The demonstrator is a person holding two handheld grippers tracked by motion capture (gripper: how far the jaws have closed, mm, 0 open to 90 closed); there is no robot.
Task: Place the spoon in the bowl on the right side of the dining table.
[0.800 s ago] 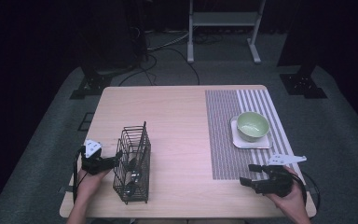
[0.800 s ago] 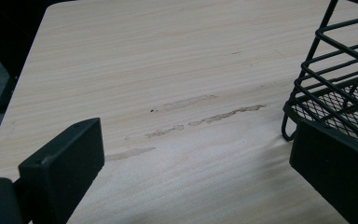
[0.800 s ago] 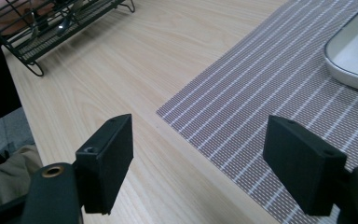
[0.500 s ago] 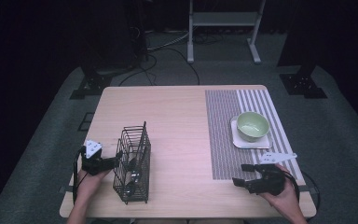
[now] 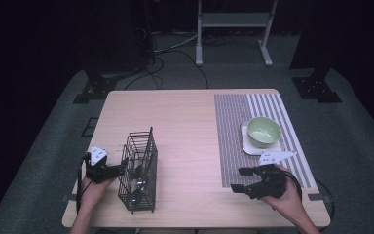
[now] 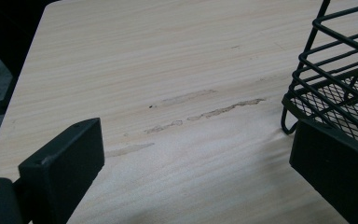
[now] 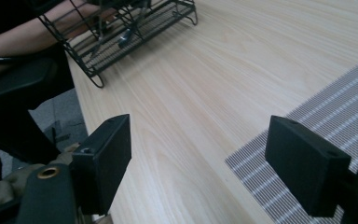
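A black wire basket (image 5: 139,170) stands on the wooden table (image 5: 185,122) at the front left, with shiny metal pieces (image 5: 137,176) inside that I cannot identify. My left gripper (image 5: 121,168) rests just left of the basket, pointing at it. In the left gripper view the left gripper (image 6: 191,140) is open over bare wood, its right jaw beside the basket's corner (image 6: 335,70). My right gripper (image 5: 237,179) hovers at the front right, by the striped placemat's (image 5: 233,131) left edge. In the right gripper view it (image 7: 198,135) is open with nothing between its jaws, and the basket (image 7: 121,32) lies ahead.
A pale green bowl (image 5: 264,130) sits on a white square coaster (image 5: 252,146) on the placemat, behind my right hand. Bare wood stretches between the basket and the placemat. Beyond the table are a dark floor, cables and stand legs (image 5: 233,29).
My right gripper has moved left, from over the placemat toward its left edge. The left gripper and the basket have stayed where they were.
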